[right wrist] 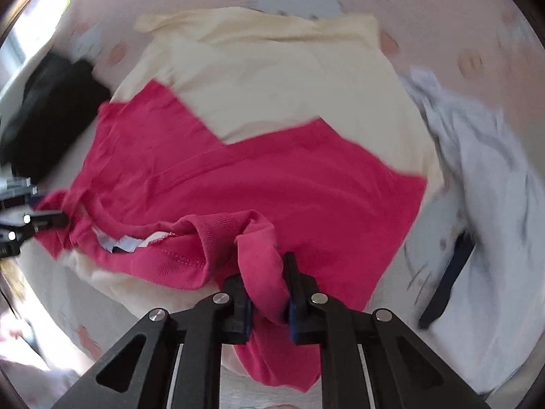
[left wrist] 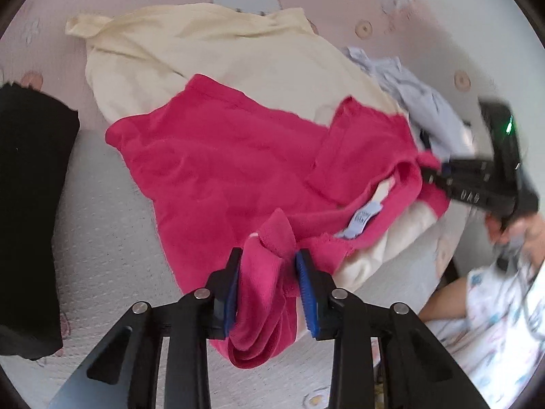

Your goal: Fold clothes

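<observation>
Soft daylight, brightest glare upper left in the right view — fisheye-bent rims vignetted, edges motion-blurred.

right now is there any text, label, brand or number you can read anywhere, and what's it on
None can be read.
Pale blue neck label inside the collar of the pink shirt: carries small print, too small and blurred to read.
The same label in the right wrist view, partly folded under the collar: no print legible.
Pink bedsheet: cartoon and flower motifs only, no words visible.
Cream garment, black garment, pale blue garment: no text visible.
</observation>
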Demonstrator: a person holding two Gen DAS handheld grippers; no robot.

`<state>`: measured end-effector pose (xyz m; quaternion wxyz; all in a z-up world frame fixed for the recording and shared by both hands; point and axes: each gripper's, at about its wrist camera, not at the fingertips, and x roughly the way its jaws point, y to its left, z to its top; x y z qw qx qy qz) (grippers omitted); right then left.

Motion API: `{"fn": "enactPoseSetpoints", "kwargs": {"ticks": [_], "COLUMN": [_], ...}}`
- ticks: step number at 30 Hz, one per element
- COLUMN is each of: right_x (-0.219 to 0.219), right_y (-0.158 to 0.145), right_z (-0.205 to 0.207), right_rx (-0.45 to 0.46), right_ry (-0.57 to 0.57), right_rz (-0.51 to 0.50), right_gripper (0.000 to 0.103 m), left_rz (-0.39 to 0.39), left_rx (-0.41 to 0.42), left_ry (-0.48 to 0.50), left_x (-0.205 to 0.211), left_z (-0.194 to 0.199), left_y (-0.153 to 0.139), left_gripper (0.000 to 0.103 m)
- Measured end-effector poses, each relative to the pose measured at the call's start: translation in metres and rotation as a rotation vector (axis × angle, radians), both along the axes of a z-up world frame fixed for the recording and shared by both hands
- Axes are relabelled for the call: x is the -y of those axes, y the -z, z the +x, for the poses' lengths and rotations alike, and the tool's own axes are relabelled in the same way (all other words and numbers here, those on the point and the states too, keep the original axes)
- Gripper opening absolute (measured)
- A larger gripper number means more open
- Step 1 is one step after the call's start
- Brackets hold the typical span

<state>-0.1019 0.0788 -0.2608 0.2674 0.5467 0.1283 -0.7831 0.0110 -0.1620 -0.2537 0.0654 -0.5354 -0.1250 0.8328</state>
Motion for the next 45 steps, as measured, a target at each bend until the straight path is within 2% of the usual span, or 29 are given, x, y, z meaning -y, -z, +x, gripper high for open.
{"fn": "enactPoseSetpoints", "kwargs": {"ticks": [2, 4, 6, 7, 8, 9, 10, 12, 13, 14, 15, 16, 17, 19, 22, 27, 29, 32, 38, 41, 45], "right_x": [-0.004, -0.008, -0.018, -0.023, -0.029, -0.033, -0.033, -0.022, -0.012, -0.002, 0.006, 0.012, 0.016, 0.022, 0.024, 0.016, 0.009, 0.011, 0.033, 0.043, 0.049], "right_y": [0.0, -0.004, -0.002, -0.001, 0.002, 0.005, 0.004, -0.003, -0.01, -0.016, -0.021, -0.025, -0.028, -0.035, -0.036, -0.028, -0.027, -0.02, -0.005, -0.003, 0.0], "right_z": [0.0, 0.001, -0.005, -0.009, -0.013, -0.016, -0.016, -0.012, -0.007, -0.002, 0.004, 0.009, 0.013, 0.022, 0.023, 0.031, 0.034, 0.04, 0.043, 0.042, 0.027], "right_rx": [0.004, -0.004, 0.041, 0.072, 0.109, 0.141, 0.14, 0.064, -0.01, -0.083, -0.155, -0.217, -0.26, -0.332, -0.331, -0.391, -0.394, -0.398, -0.357, -0.369, -0.347], "right_ry": [0.018, 0.031, 0.104, 0.149, 0.192, 0.219, 0.212, 0.135, 0.063, -0.009, -0.078, -0.137, -0.182, -0.263, -0.314, -0.4, -0.423, -0.48, -0.581, -0.604, -0.569], "right_rz": [-0.003, -0.008, -0.03, -0.043, -0.059, -0.076, -0.079, -0.033, 0.019, 0.07, 0.111, 0.135, 0.142, 0.148, 0.121, 0.271, 0.28, 0.285, 0.281, 0.268, 0.234], "right_gripper": [0.011, 0.011, 0.011, 0.012, 0.012, 0.012, 0.012, 0.017, 0.026, 0.036, 0.052, 0.057, 0.06, 0.06, 0.06, 0.06, 0.06, 0.06, 0.06, 0.06, 0.06], "left_rz": [0.019, -0.019, -0.087, -0.091, -0.044, 0.036, 0.088, 0.178, 0.183, 0.176, 0.163, 0.144, 0.118, 0.069, -0.016, -0.149, -0.224, -0.297, -0.332, -0.298, -0.235], "left_rx": [-0.007, -0.012, 0.01, 0.025, 0.027, 0.008, -0.004, -0.025, -0.023, -0.024, -0.027, -0.028, -0.026, -0.017, 0.006, 0.02, 0.02, 0.022, 0.03, 0.031, 0.027], "left_ry": [-0.04, -0.086, -0.128, -0.137, -0.133, -0.118, -0.109, -0.089, -0.076, -0.058, -0.03, -0.002, 0.014, 0.05, 0.097, 0.207, 0.255, 0.338, 0.455, 0.421, 0.338], "left_x": [0.011, 0.024, 0.034, 0.037, 0.042, 0.046, 0.047, 0.048, 0.045, 0.041, 0.035, 0.029, 0.022, 0.012, 0.002, -0.013, -0.019, -0.03, -0.048, -0.046, -0.035], "left_z": [-0.004, -0.009, -0.012, -0.013, -0.012, -0.008, -0.003, 0.005, 0.006, 0.008, 0.01, 0.011, 0.009, 0.007, 0.004, 0.001, 0.0, -0.006, -0.02, -0.031, -0.042], "left_y": [-0.003, -0.004, -0.002, -0.001, -0.001, -0.003, -0.006, -0.01, -0.011, -0.012, -0.012, -0.012, -0.012, -0.011, -0.009, -0.004, -0.003, 0.001, 0.013, 0.019, 0.024], "left_gripper": [0.028, 0.028, 0.028, 0.028, 0.028, 0.028, 0.028, 0.029, 0.033, 0.045, 0.052, 0.063, 0.064, 0.064, 0.064, 0.064, 0.064, 0.064, 0.064, 0.064, 0.064]}}
